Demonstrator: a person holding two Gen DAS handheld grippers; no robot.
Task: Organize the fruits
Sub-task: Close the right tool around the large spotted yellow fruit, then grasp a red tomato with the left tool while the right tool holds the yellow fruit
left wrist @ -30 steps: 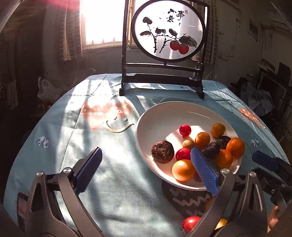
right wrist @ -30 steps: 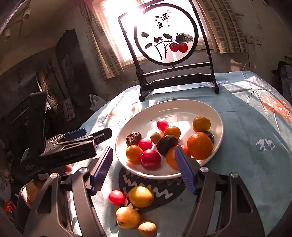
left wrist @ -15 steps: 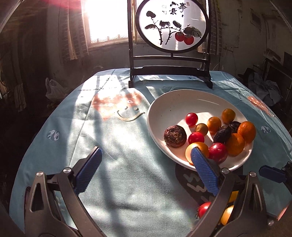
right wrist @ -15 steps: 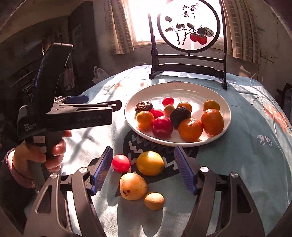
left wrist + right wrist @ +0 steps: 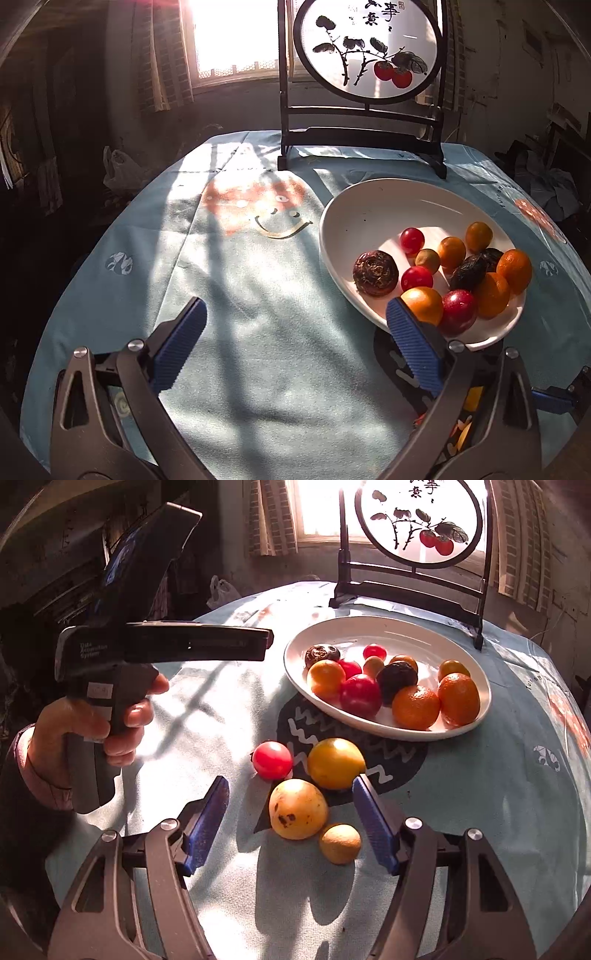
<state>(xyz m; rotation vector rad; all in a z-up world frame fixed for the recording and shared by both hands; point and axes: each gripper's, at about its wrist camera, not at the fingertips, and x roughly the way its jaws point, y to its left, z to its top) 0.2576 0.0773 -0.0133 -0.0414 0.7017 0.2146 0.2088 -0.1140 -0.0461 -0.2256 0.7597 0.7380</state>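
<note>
On the desk (image 5: pixel 498 812) before the plate (image 5: pixel 484 709), left to right, lie a red tomato (image 5: pixel 272 760), a spotted yellow fruit (image 5: pixel 297 808) and a small brown one (image 5: pixel 340 843). Both claws gape empty. Lower the right claw (image 5: pixel 291 825) squarely astride the spotted fruit, closing gently lest it nudge its neighbours.

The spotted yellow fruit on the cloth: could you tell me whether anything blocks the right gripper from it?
Nothing visible does. The spotted yellow fruit lies just ahead of the open right gripper, with a small tan fruit beside it.
</note>
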